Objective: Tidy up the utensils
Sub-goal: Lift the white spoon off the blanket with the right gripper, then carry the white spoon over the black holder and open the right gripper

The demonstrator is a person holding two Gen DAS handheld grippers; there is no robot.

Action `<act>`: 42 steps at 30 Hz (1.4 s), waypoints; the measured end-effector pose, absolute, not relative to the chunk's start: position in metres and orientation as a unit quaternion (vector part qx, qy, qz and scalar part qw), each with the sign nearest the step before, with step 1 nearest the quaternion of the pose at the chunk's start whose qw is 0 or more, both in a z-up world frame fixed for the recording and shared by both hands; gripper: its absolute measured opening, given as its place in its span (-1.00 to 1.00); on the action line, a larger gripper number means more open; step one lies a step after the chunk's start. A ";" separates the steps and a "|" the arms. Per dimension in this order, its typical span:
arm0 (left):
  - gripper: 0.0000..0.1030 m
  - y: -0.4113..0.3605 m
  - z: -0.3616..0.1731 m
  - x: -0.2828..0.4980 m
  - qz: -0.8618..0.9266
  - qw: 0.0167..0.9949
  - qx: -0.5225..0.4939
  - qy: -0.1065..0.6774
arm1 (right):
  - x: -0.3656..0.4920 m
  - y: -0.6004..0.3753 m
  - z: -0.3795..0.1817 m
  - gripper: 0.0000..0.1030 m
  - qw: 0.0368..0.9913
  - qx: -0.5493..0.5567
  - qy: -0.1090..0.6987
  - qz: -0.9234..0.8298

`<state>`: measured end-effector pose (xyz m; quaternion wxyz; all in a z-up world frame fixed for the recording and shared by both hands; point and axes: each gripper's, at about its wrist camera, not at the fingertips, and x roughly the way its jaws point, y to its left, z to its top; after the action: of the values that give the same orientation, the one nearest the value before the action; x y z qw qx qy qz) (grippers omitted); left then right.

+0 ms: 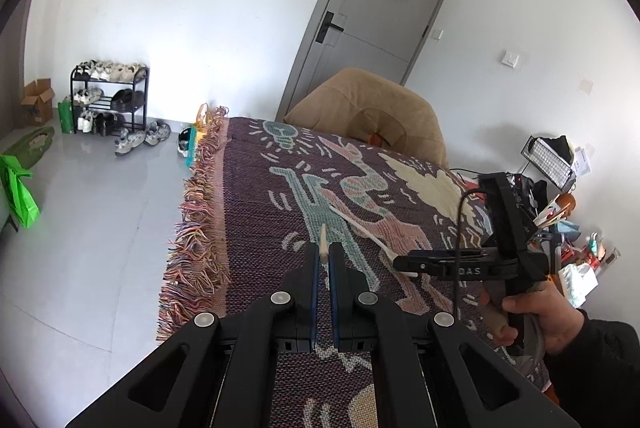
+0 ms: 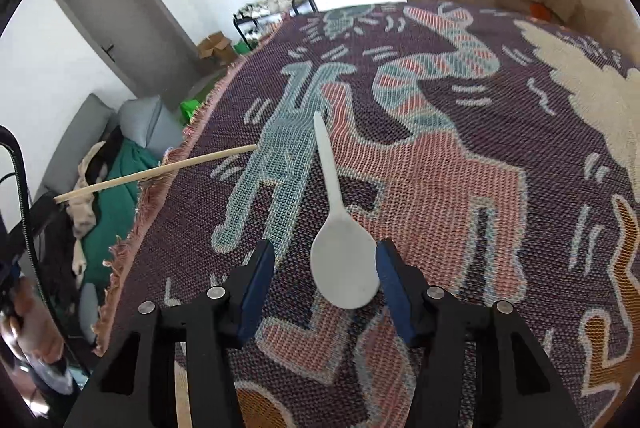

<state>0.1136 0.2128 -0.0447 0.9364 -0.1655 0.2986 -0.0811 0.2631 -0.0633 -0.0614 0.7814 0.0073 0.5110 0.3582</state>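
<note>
My left gripper (image 1: 323,256) is shut on a pale wooden chopstick (image 1: 323,243) and holds it above the patterned blanket (image 1: 260,187). The chopstick also shows in the right wrist view (image 2: 160,169), sticking out from the left over the blanket's fringe. A white plastic spoon (image 2: 342,256) lies on the blanket (image 2: 460,167), bowl toward me, handle pointing away. My right gripper (image 2: 325,274) is open with its blue pads either side of the spoon's bowl. In the left wrist view the right gripper (image 1: 404,264) is over the spoon (image 1: 364,230).
A tan cushion (image 1: 372,115) sits at the blanket's far end. A shoe rack (image 1: 108,95) and a grey door (image 1: 372,19) stand beyond. A cluttered shelf (image 1: 560,220) is at the right. A grey sofa with clothes (image 2: 112,155) lies past the fringed edge.
</note>
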 end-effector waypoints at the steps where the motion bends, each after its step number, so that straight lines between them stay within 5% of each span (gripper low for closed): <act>1: -0.92 0.213 -0.044 0.114 -0.081 0.936 -0.166 0.299 | 0.262 -0.067 -0.062 0.04 0.780 0.014 0.510 0.361; 8: -0.92 0.208 -0.046 0.118 -0.086 0.935 -0.167 0.300 | 0.266 -0.094 -0.076 0.02 0.768 0.096 0.534 0.341; 16: -0.92 0.209 -0.044 0.114 -0.085 0.936 -0.166 0.298 | 0.262 -0.077 -0.073 -0.36 0.785 0.050 0.530 0.316; 35: -0.92 0.215 -0.047 0.114 -0.084 0.934 -0.174 0.299 | 0.257 -0.076 -0.079 -0.42 0.771 0.079 0.543 0.323; 38: -0.92 0.213 -0.046 0.115 -0.086 0.934 -0.175 0.298 | 0.255 -0.069 -0.079 -0.78 0.784 0.051 0.535 0.312; 42: -0.92 0.209 -0.045 0.113 -0.089 0.935 -0.170 0.299 | 0.256 -0.072 -0.080 -0.88 0.784 0.050 0.530 0.318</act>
<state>0.1132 0.2092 -0.0448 0.9348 -0.1705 0.2985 -0.0889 0.2560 -0.0715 -0.0799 0.7842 0.0505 0.5304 0.3182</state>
